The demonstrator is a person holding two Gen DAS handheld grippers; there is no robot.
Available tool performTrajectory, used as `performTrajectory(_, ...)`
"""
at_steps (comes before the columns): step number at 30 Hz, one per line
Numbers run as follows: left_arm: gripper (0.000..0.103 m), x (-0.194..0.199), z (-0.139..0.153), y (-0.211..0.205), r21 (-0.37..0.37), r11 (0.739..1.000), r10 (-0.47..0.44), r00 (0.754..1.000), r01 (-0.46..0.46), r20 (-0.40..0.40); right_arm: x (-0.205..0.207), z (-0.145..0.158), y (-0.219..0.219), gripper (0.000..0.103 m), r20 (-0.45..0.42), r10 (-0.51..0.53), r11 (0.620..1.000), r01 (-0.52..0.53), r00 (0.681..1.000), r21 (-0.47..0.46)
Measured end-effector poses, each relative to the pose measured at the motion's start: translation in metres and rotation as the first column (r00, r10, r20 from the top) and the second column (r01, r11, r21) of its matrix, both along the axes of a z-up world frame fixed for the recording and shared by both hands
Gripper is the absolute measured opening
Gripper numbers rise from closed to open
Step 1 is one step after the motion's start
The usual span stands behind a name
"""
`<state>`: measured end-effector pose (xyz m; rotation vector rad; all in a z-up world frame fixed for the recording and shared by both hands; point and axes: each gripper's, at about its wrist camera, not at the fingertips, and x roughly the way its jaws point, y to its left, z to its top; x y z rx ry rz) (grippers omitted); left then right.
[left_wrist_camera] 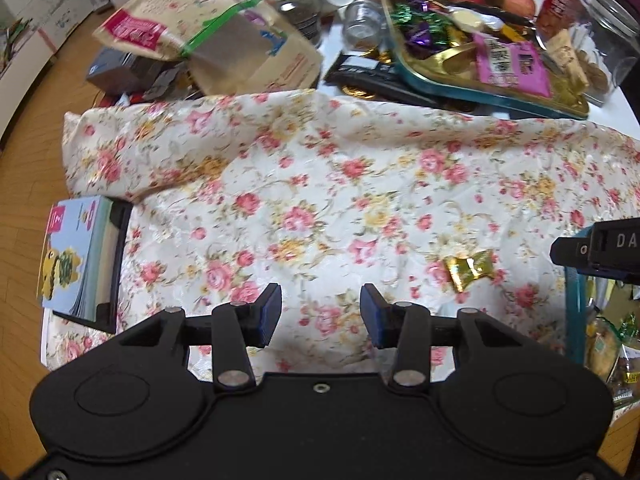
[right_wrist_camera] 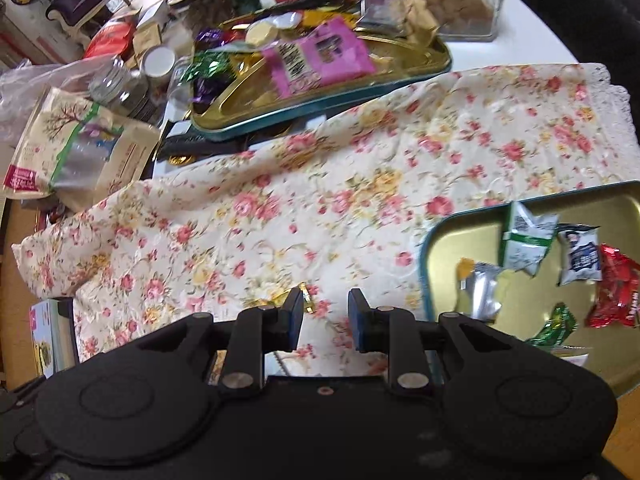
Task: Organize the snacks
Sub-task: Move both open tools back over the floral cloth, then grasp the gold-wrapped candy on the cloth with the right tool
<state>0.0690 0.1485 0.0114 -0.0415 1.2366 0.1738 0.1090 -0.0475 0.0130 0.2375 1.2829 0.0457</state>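
Floral cloth covers the table beneath both hand-held grippers, each angled steeply downward. Left gripper: jaws parted, nothing between the blue pads, bare cloth below. Right gripper: jaws narrowly parted and empty, poised just beside a gold-wrapped candy lying on the cloth; its left finger partly hides the wrapper. Near tray, to the right, holds assorted snack packets. Far tray holds a pink packet and wrapped sweets.

Gold candy on floral cloth
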Motion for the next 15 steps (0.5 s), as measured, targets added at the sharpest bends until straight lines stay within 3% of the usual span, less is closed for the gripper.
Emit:
performTrajectory(5, 0.052, -0.002, 0.000, 0.015, -0.047, 0.998, 0.037, 0.999, -0.038, -0.023, 0.003, -0.015, 0.023, 0.026, -0.033, 0.027, 1.000, -0.026, 0.999, 0.006)
performTrajectory(15, 0.052, -0.005, 0.015, 0.025, -0.089, 0.995, 0.043, 0.999, -0.042, 0.011, 0.016, -0.053, 0.052, 0.026, -0.096, 0.006, 0.999, -0.002, 0.995, 0.040)
